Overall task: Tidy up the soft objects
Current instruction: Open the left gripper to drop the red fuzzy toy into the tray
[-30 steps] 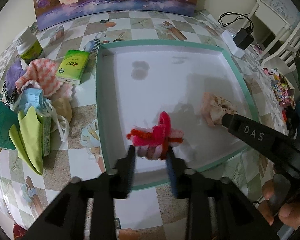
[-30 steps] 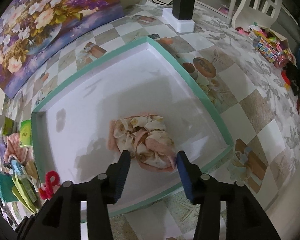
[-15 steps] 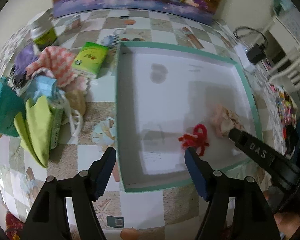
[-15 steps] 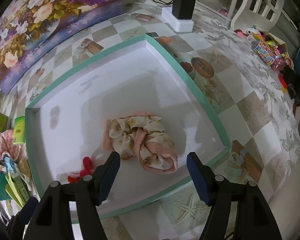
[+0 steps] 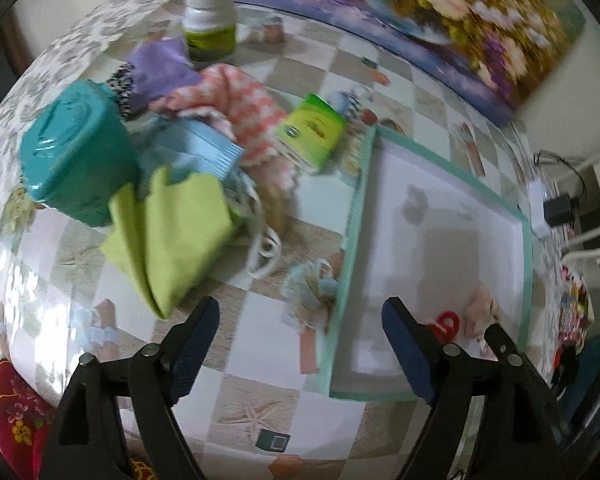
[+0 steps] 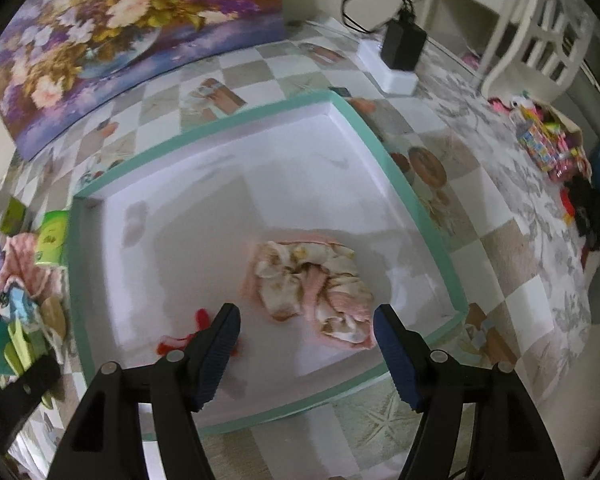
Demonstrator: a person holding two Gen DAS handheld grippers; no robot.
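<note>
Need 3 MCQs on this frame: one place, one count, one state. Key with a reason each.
1. Where is the floral cloth?
A. inside the tray
B. on the tablecloth beside the bottle
C. in the right claw

2. How many soft things lie in the tray?
A. none
B. two
C. four

3. What state is the left claw in?
A. shut on the green cloth
B. shut on nothing
C. open

Key:
1 A: the right wrist view shows the cloth on the tray's white floor, inside the teal rim.
2 B: only the floral cloth and the red pipe-cleaner bundle lie there.
3 C: its fingers stand wide apart with nothing between them; the green cloth lies ahead on the table, untouched. The right claw is open too.
</note>
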